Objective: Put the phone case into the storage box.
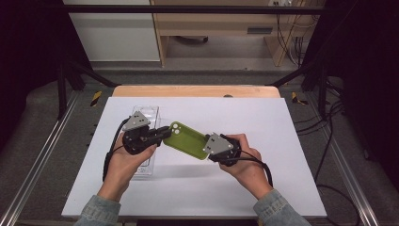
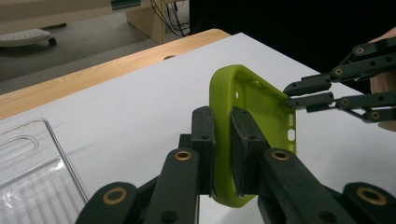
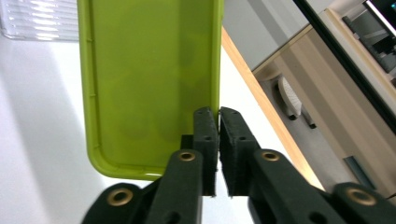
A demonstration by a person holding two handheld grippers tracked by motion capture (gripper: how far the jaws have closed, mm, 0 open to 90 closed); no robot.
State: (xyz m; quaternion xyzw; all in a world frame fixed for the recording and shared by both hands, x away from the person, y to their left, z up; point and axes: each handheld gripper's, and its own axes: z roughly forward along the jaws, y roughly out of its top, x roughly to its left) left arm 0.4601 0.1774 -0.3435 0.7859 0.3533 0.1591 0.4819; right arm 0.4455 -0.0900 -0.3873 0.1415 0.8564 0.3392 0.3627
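A lime-green phone case (image 1: 187, 140) is held above the white table between both grippers. My left gripper (image 1: 165, 133) is shut on the case's camera-hole end; in the left gripper view its jaws clamp the green rim (image 2: 223, 140). My right gripper (image 1: 207, 150) is shut on the opposite end, its jaws pinching the thin side wall of the case (image 3: 140, 84), with the gripper (image 3: 218, 122) at that edge. The right gripper (image 2: 292, 95) also shows in the left gripper view, biting the far rim.
A clear plastic package tray (image 1: 147, 141) lies on the white tabletop (image 1: 263, 122) under the left hand; it also appears as ribbed clear plastic (image 2: 32, 172). The table's wooden far edge (image 1: 197, 90) and a dark frame border the work area.
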